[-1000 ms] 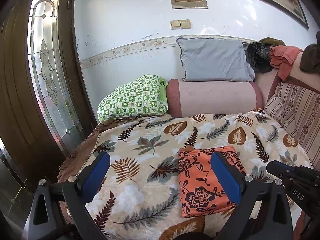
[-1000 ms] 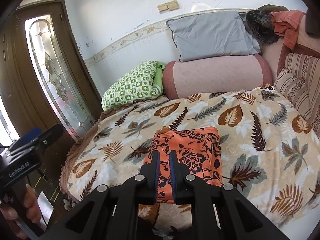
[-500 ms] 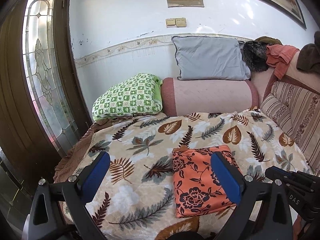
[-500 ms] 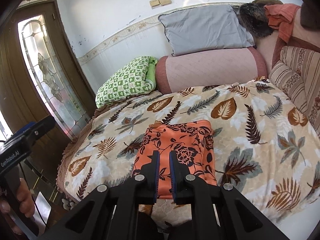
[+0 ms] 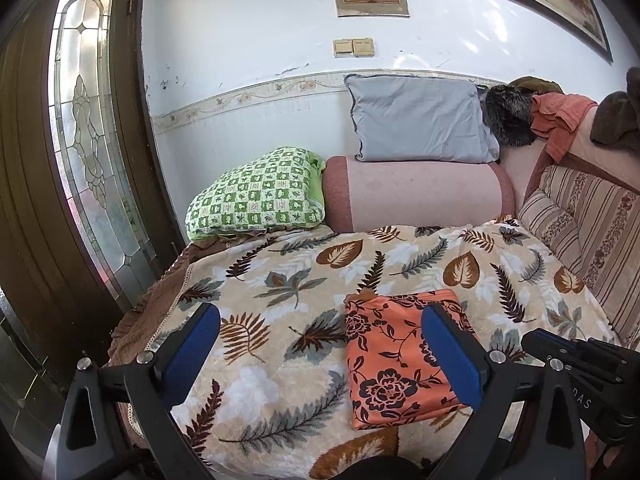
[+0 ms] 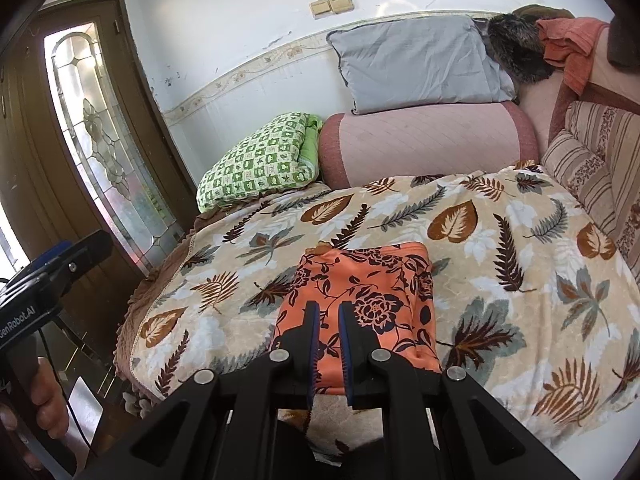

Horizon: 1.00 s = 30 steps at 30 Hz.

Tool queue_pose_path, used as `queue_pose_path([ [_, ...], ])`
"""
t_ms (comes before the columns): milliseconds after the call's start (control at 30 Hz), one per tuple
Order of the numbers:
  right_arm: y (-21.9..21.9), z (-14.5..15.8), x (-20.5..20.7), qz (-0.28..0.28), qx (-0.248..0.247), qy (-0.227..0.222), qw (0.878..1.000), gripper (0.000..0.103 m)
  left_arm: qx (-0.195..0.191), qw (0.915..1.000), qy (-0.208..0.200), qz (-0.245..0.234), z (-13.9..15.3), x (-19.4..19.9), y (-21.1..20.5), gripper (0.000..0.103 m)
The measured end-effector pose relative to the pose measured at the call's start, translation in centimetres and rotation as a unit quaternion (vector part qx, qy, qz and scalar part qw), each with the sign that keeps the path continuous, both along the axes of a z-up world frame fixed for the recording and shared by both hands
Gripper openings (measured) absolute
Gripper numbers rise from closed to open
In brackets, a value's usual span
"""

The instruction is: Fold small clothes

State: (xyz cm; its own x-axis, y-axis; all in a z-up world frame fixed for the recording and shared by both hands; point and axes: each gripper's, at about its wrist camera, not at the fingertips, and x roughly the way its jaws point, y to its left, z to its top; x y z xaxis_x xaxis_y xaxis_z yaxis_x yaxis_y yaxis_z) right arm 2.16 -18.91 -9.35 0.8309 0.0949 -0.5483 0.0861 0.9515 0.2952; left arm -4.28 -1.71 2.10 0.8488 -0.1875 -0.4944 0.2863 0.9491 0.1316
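An orange garment with a dark flower print (image 5: 394,354) (image 6: 366,300) lies folded into a neat rectangle on the leaf-patterned blanket (image 5: 280,280) (image 6: 500,240). My left gripper (image 5: 320,344) hangs above the blanket's near edge, open wide, with nothing between its blue pads (image 5: 452,356). My right gripper (image 6: 326,312) is shut and empty, hovering over the near end of the folded garment without touching it. The right gripper's black body (image 5: 580,364) shows at the right edge of the left wrist view. The left gripper (image 6: 56,264) shows at the left of the right wrist view, held by a hand (image 6: 44,396).
A green checked pillow (image 5: 260,196), a pink bolster (image 5: 416,192) and a grey cushion (image 5: 420,120) line the wall behind the blanket. A striped cushion (image 5: 588,224) and loose clothes (image 5: 556,116) sit at the right. A wooden door with leaded glass (image 5: 92,140) stands left.
Both views have drawn back and slightly left from the folded garment, which now sits a little lower in the left wrist view. Neither gripper's jaws have changed.
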Motion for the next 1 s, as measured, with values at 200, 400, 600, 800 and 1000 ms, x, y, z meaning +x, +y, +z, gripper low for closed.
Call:
queue_pose_path([
  [200, 0.2, 0.4, -0.1, -0.003, -0.002, -0.007, 1.0, 0.012, -0.002, 1.0, 0.002, 0.001, -0.1, 0.2, 0.1, 0.1],
  [400, 0.5, 0.2, 0.5, -0.012, 0.001, -0.005, 1.0, 0.012, -0.004, 0.9999, 0.011, -0.002, -0.6, 1.2, 0.1, 0.1],
  [600, 1.0, 0.1, 1.7, -0.014, 0.001, -0.002, 1.0, 0.012, -0.003, 0.9998, 0.017, 0.004, -1.1, 3.0, 0.4, 0.1],
  [800, 1.3, -0.5, 3.9, -0.011, 0.002, 0.001, 1.0, 0.012, -0.005, 0.999, 0.039, 0.02, -2.4, 5.7, 0.9, 0.1],
  [1000, 1.1, -1.4, 5.9, -0.007, 0.015, 0.009, 1.0, 0.012, 0.001, 0.9984, 0.049, 0.029, -3.5, 7.1, 1.0, 0.1],
])
